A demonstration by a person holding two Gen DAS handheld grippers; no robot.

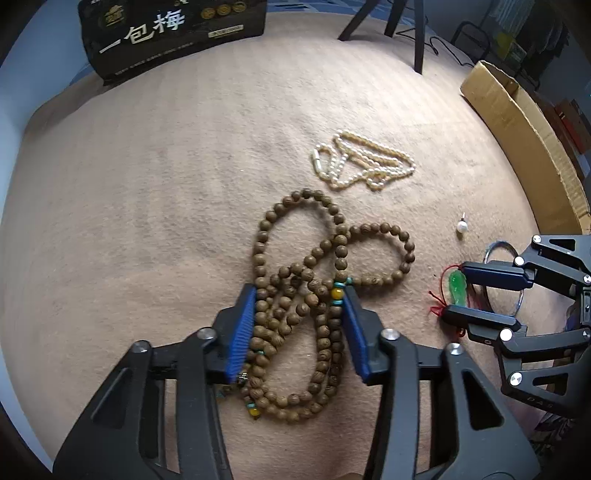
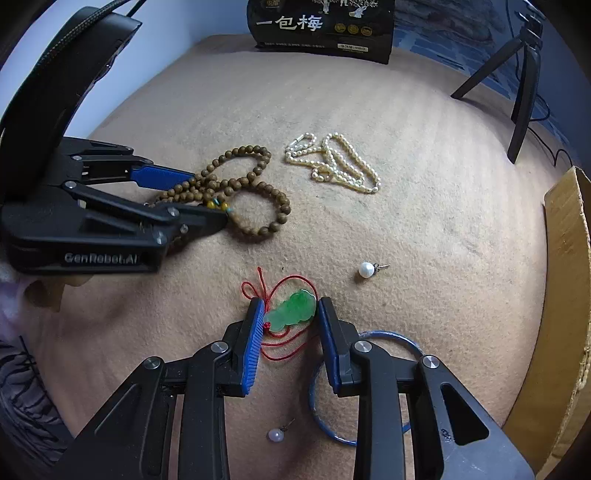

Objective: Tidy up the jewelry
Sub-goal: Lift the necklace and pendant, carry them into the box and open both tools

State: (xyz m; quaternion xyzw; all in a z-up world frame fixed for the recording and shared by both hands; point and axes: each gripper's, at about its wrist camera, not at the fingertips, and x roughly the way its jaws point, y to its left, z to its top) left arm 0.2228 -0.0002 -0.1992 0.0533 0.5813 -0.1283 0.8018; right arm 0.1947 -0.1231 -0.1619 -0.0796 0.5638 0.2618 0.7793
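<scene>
A long string of brown wooden beads [image 1: 306,295] lies looped on the tan cloth [image 1: 147,203]. My left gripper [image 1: 301,295] is open, its blue pads on either side of the bead pile; it shows in the right wrist view [image 2: 199,195] too. A green jade pendant [image 2: 291,309] on a red cord [image 2: 258,286] lies between the open pads of my right gripper [image 2: 290,308]. In the left wrist view the pendant [image 1: 457,288] sits between the right gripper's [image 1: 456,291] fingers. A pearl necklace [image 1: 364,160] lies farther back.
A loose pearl earring [image 2: 365,268] lies right of the pendant, another [image 2: 276,435] under my right gripper. A thin bangle [image 2: 391,338] lies partly under the right finger. A cardboard box [image 2: 565,295] lines the right edge. A black package [image 2: 321,27] and tripod legs [image 2: 521,88] stand at the back.
</scene>
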